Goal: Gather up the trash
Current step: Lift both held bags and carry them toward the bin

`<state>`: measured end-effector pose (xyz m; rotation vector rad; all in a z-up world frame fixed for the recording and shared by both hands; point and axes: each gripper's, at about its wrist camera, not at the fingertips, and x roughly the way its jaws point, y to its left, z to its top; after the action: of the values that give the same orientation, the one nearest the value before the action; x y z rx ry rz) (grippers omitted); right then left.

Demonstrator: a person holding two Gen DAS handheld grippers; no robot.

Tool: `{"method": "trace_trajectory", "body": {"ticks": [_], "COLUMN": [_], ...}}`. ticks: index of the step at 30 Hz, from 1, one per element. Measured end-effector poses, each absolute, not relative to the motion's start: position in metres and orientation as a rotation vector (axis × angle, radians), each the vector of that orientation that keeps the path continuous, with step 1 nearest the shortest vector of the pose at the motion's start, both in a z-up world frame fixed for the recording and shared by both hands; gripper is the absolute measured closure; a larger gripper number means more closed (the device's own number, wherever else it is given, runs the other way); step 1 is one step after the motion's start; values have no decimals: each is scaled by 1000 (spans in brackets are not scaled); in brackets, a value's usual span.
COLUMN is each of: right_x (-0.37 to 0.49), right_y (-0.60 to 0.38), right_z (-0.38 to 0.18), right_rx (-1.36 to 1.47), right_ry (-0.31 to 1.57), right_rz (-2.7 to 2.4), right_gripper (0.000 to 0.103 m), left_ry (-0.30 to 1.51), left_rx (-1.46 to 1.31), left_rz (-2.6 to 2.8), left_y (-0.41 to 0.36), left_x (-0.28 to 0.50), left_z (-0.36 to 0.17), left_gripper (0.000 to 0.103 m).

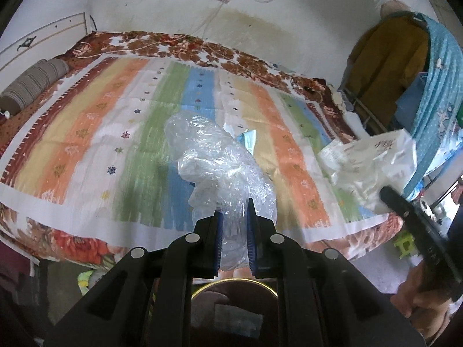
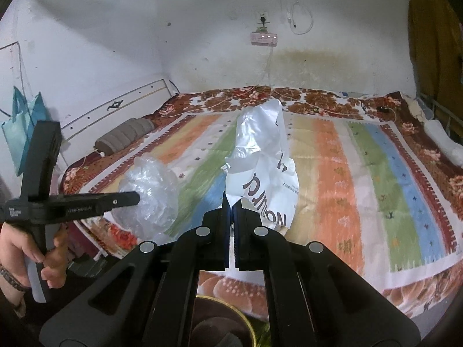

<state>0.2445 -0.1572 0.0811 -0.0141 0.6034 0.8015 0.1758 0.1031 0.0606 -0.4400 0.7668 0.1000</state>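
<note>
You hold two pieces of trash above the near edge of the bed. Your left gripper is closed on a clear plastic bag, which bulges up beyond the tips. Your right gripper is pinched nearly shut on the lower corner of a white printed bag, standing tall above the jaws. Both are light, soft and slippery; grip bunched folds, not single layers. A gold-rimmed bin, probably the target, sits below.

Striped blanket lies open; bin below, apparently unobstructed, clear plastic overhead.
</note>
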Motion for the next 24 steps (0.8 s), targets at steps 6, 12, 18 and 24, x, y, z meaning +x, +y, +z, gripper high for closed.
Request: {"method": "trace_trajectory", "body": {"ticks": [6, 12, 18, 24], "right_x": [223, 209, 200, 187], "right_y": [-167, -174, -187, -189], "right_z": [72, 62, 56, 35], "right_rx": [-17, -1, 74, 72], "right_ry": [637, 672, 716, 789], "right_rz": [804, 830, 877, 879], "right_gripper": [102, 102, 102, 102], "left_ry": [751, 750, 742, 748], "left_rx": [-438, -450, -468, -484], "left_rz": [77, 47, 15, 3], "left_y": [85, 73, 64, 55], "left_x": [152, 139, 121, 106], "left_z": [58, 53, 48, 39], "left_gripper": [90, 90, 90, 90]}}
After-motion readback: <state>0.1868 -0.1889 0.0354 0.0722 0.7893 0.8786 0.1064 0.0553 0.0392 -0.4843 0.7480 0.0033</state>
